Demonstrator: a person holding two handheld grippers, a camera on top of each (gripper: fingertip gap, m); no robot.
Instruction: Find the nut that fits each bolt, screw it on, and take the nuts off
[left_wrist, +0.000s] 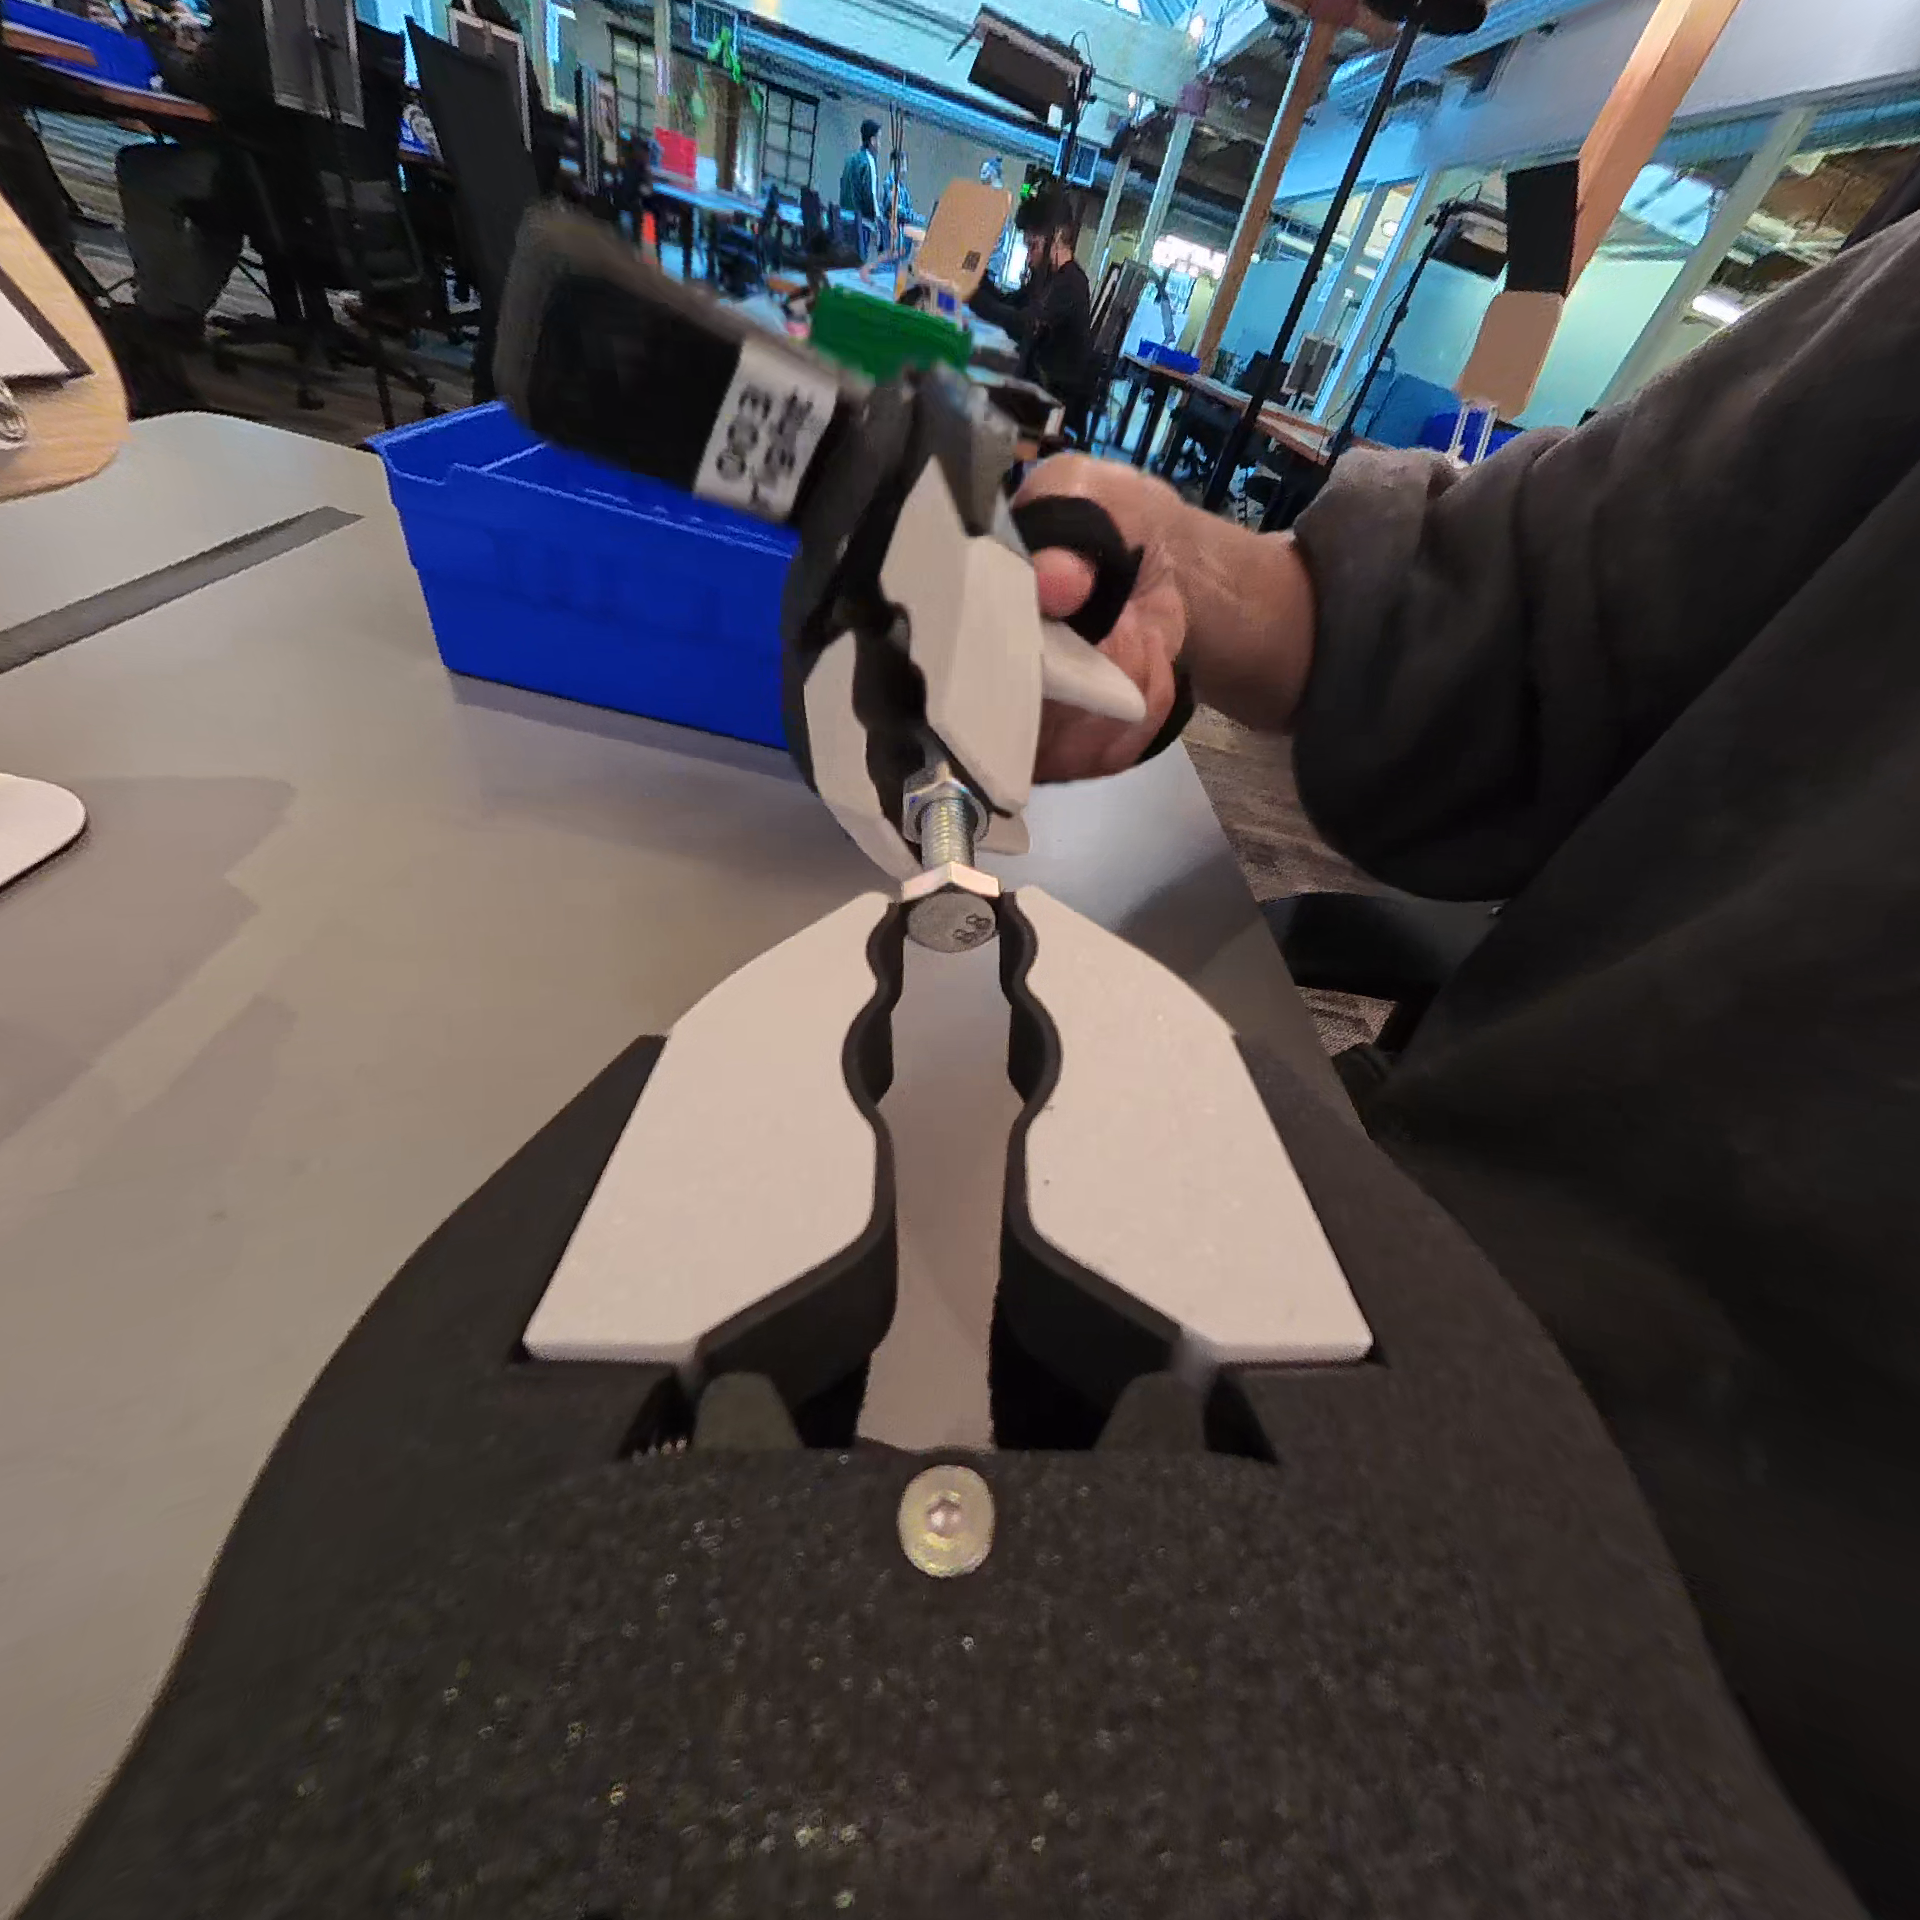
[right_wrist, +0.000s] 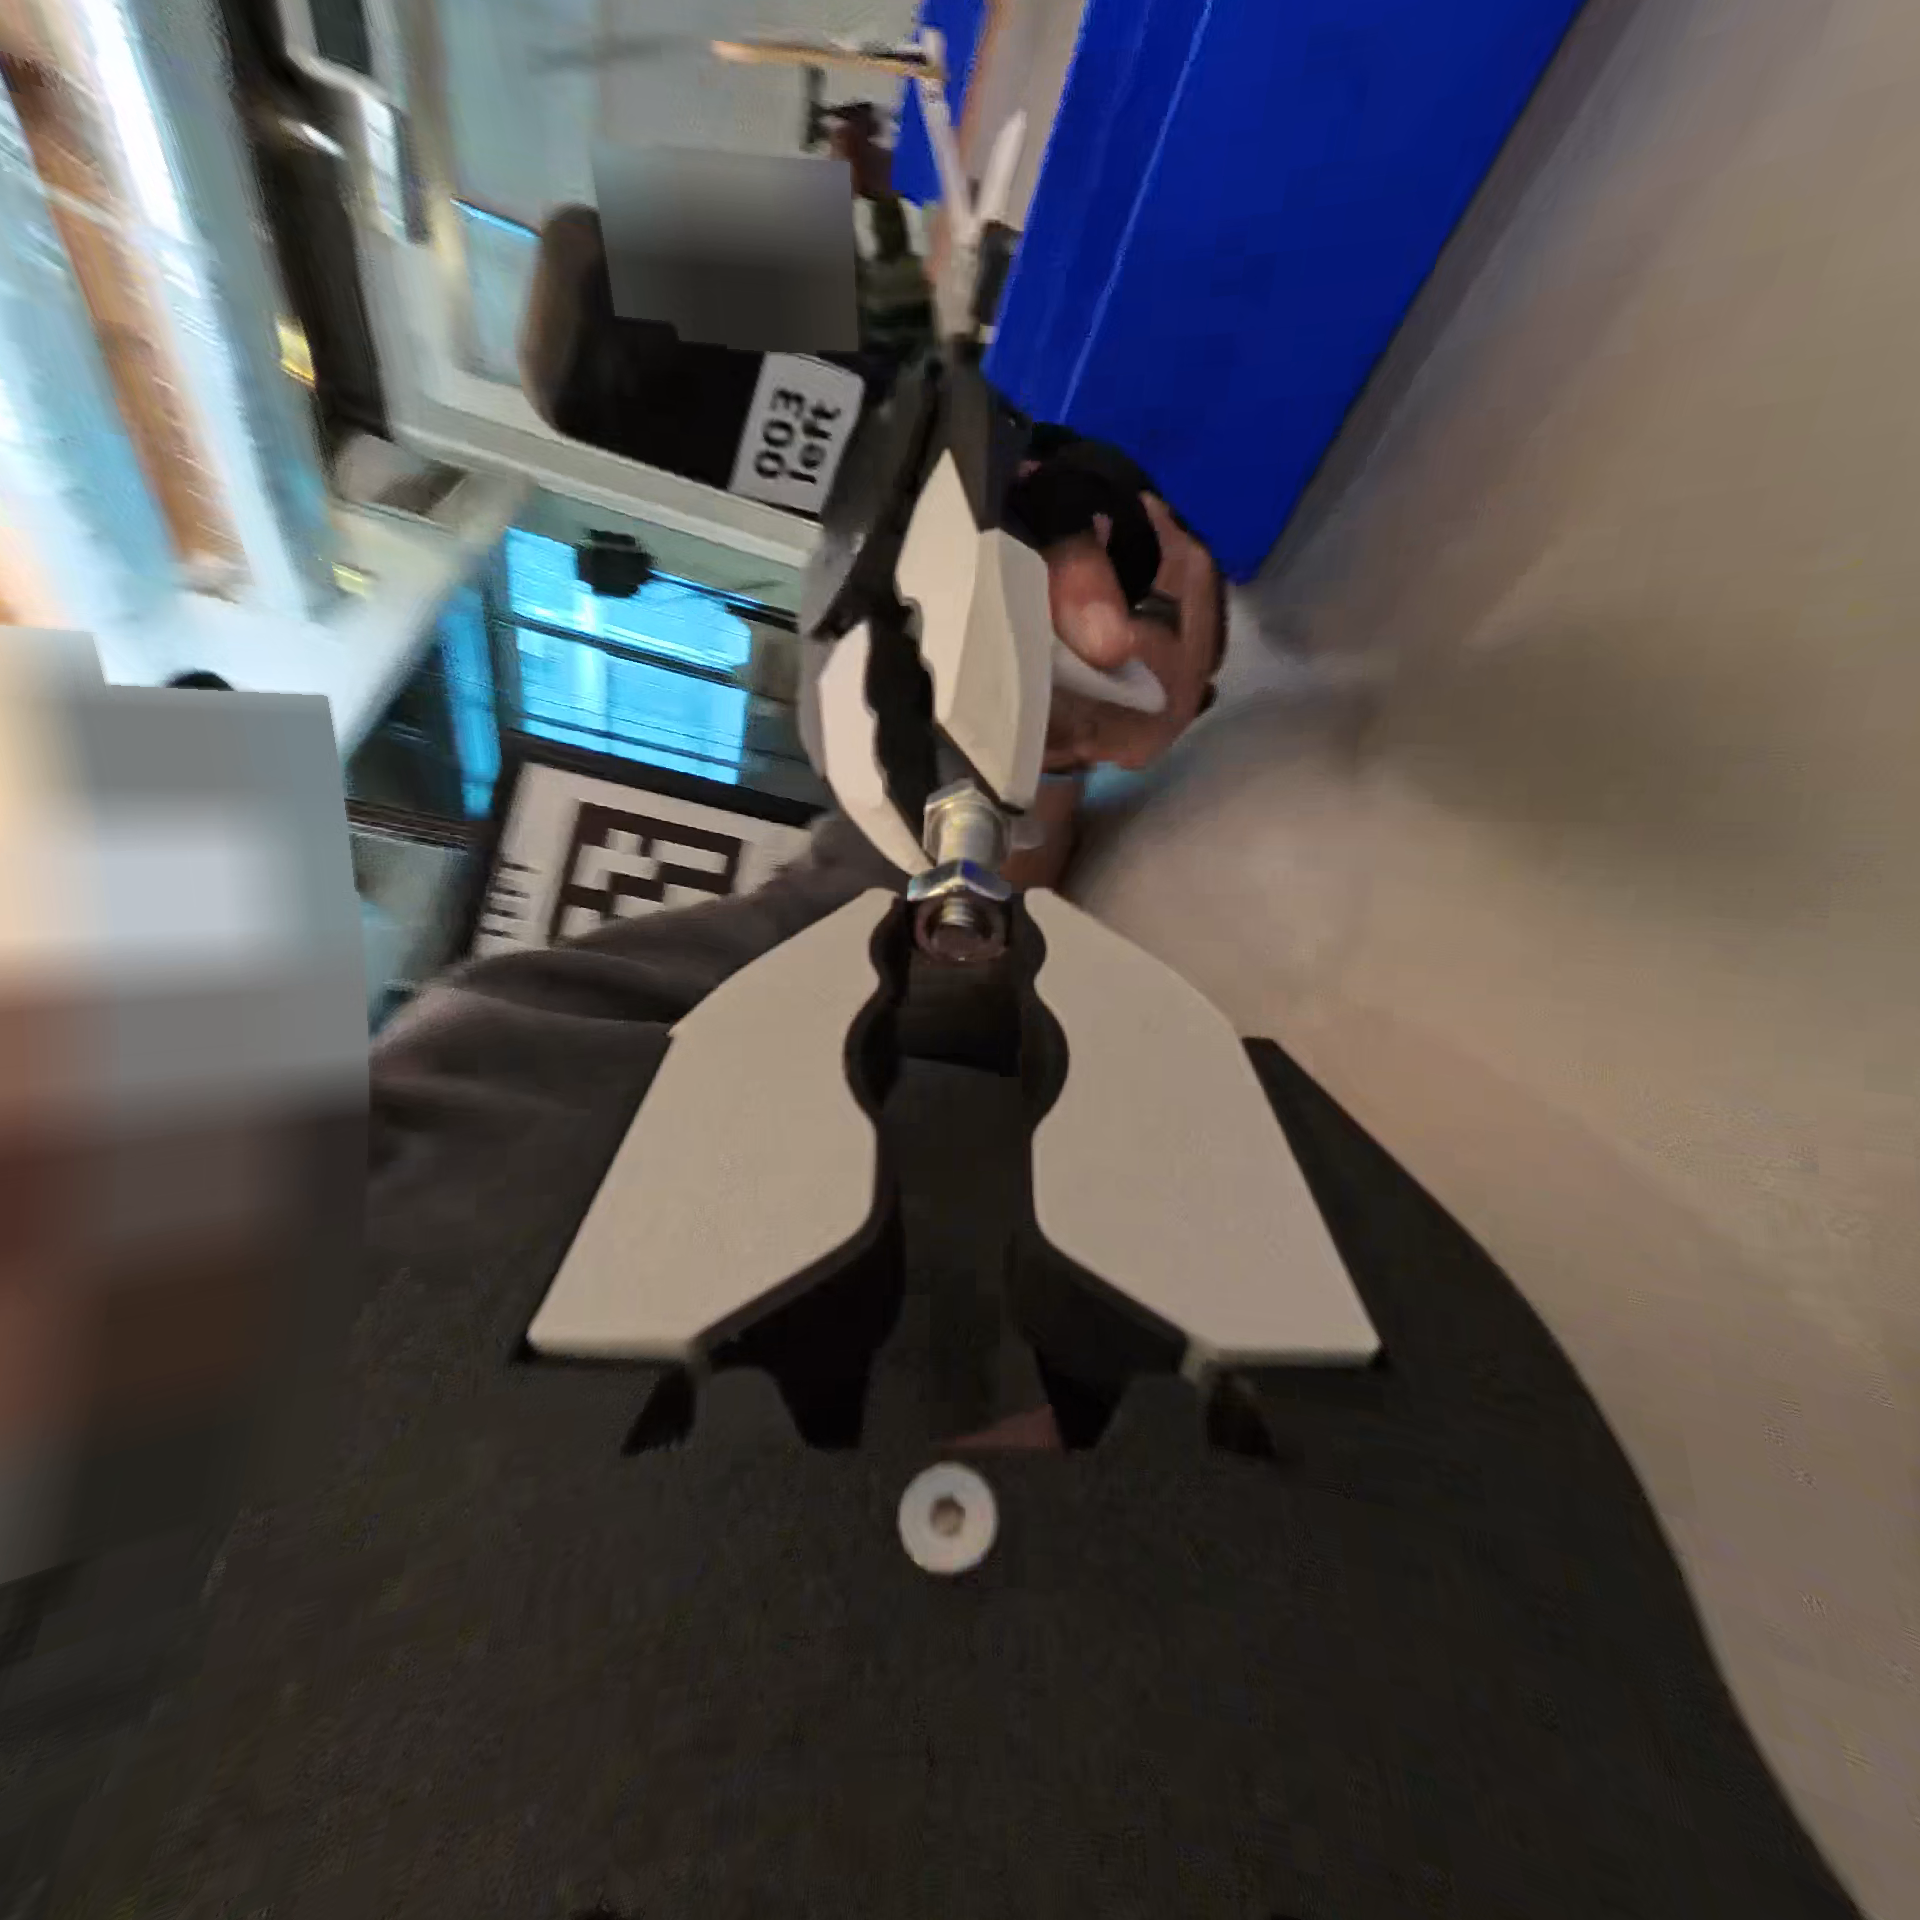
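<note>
**Bolt and nut pinched between two grippers**

The left gripper (left_wrist: 951, 906) has its fingers clenched on the hex head of the bolt (left_wrist: 948, 844), held in the air above the grey surface (left_wrist: 312, 935) in front of a blue bin (left_wrist: 582, 582). The right gripper (right_wrist: 961, 914) grasps the nut (right_wrist: 956, 885), which sits on the thread. Both parts are probably rigid, slick steel and light. The hex flats look like the safest hold, since the thread or the corners would likely slip.

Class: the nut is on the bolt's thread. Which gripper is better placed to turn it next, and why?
Right, probably. The right gripper is shut on the nut, while the left gripper clamps the bolt by its head and can hold it steady.
</note>
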